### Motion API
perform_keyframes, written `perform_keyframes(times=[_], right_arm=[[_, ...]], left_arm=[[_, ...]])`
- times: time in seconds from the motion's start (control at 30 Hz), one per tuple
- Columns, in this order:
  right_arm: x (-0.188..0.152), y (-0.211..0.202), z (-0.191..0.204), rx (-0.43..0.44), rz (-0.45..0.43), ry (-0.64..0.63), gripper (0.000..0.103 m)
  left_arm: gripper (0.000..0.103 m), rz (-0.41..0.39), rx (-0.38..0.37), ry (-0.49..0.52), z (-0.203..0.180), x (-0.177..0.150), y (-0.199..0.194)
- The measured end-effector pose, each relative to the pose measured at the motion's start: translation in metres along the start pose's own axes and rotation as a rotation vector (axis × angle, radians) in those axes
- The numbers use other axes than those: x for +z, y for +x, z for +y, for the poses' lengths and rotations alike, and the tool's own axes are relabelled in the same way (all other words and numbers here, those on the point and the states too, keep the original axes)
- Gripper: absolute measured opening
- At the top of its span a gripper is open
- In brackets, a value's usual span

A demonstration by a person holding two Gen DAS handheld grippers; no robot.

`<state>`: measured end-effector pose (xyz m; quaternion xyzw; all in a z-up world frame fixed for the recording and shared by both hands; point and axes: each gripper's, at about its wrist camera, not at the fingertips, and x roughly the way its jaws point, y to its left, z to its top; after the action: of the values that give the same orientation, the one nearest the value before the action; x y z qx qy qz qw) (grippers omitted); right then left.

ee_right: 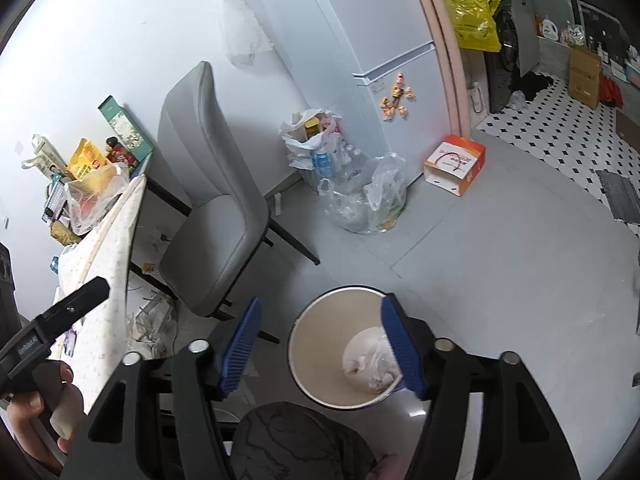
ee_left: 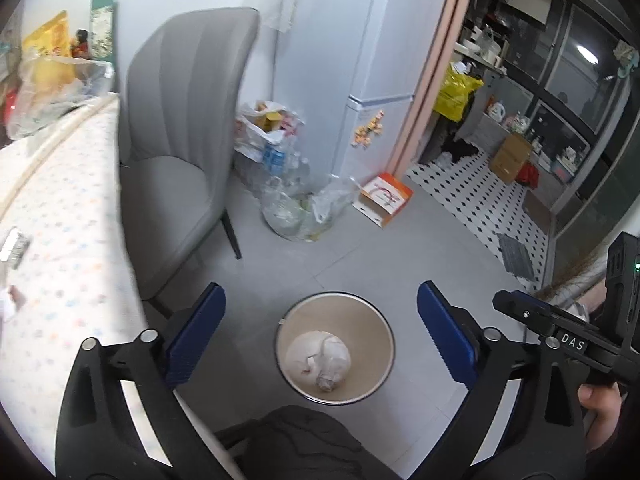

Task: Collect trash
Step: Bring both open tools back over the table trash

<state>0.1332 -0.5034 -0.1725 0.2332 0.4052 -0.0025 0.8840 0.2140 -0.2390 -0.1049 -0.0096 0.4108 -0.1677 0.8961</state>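
A round waste bin [ee_left: 298,318] [ee_right: 316,340] stands on the grey floor, and crumpled white paper [ee_left: 320,356] [ee_right: 366,356] lies at its bottom. My left gripper [ee_left: 320,290] hangs above the bin, open wide, its blue pads bare. My right gripper [ee_right: 320,302] is also open and holds nothing; its right finger [ee_right: 400,344] overlaps the bin's mouth in the right wrist view. Several crumpled paper scraps [ee_right: 148,324] lie on the floor under the table edge, left of the bin.
A grey chair [ee_left: 180,152] [ee_right: 216,216] stands beside the table with a dotted cloth [ee_left: 60,240] [ee_right: 108,280]. Plastic bags of bottles [ee_left: 280,184] [ee_right: 352,188] and an orange box [ee_left: 384,198] [ee_right: 456,164] sit by the fridge [ee_left: 360,60]. A person's knee [ee_left: 300,440] is just below the bin.
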Motion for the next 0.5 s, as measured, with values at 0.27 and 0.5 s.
perform_keyframes(times=[0.27,0.5], right_arm=[[-0.004,0.001,0.054,0.049,-0.015,-0.067,0.091],[-0.008,0.004,0.106,0.110,-0.017,-0.120,0.095]], left_arm=[[0.097,-0.060,0.076,-0.087,0.069,0.006,-0.045],[0.097,-0.110,0.150,-0.158,0.125,0.002,-0.081]])
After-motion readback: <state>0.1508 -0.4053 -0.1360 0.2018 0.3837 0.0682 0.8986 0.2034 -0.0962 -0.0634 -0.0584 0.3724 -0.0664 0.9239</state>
